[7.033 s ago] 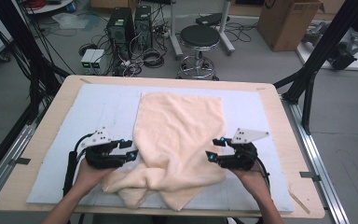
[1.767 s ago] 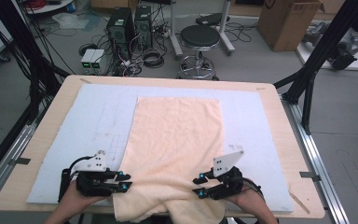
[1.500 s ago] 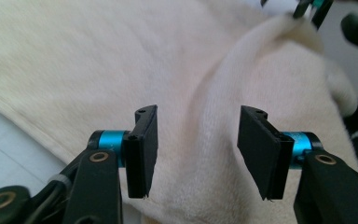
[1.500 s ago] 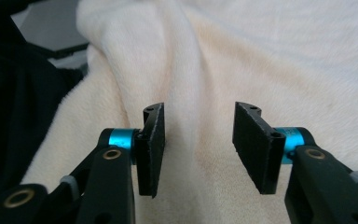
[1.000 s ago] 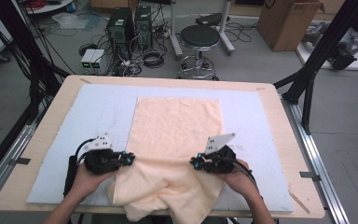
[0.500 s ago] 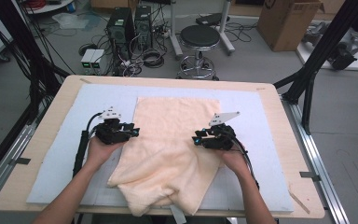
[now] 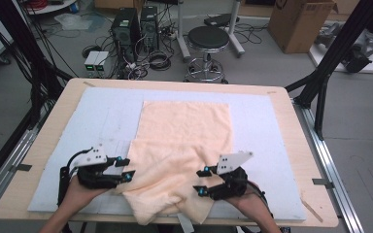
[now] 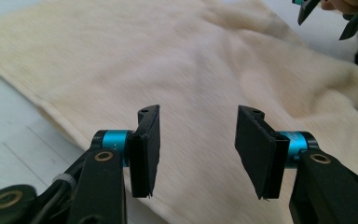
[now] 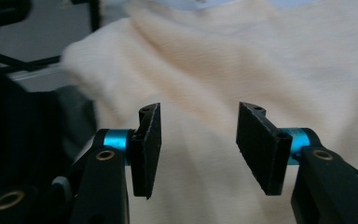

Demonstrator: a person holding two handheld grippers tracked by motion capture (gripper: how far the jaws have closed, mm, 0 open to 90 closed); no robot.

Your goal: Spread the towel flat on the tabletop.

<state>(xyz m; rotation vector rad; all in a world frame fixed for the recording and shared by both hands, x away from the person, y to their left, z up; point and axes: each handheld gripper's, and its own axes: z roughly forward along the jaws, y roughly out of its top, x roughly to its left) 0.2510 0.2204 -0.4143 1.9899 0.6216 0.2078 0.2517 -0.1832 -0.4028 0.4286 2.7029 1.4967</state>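
Both grippers, left [image 7: 125, 168] and right [image 7: 203, 182], drew back, jaws just opening apart over the towel [image 7: 184, 141].

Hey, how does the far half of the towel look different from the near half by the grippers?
The far half of the towel lies flat and smooth on the blue mat; the near half is rumpled and folded. The far half keeps straight, square edges; the near half bulges unevenly and reaches the table's front edge. Both are the same peach cloth, held by neither the left gripper nor the right gripper.
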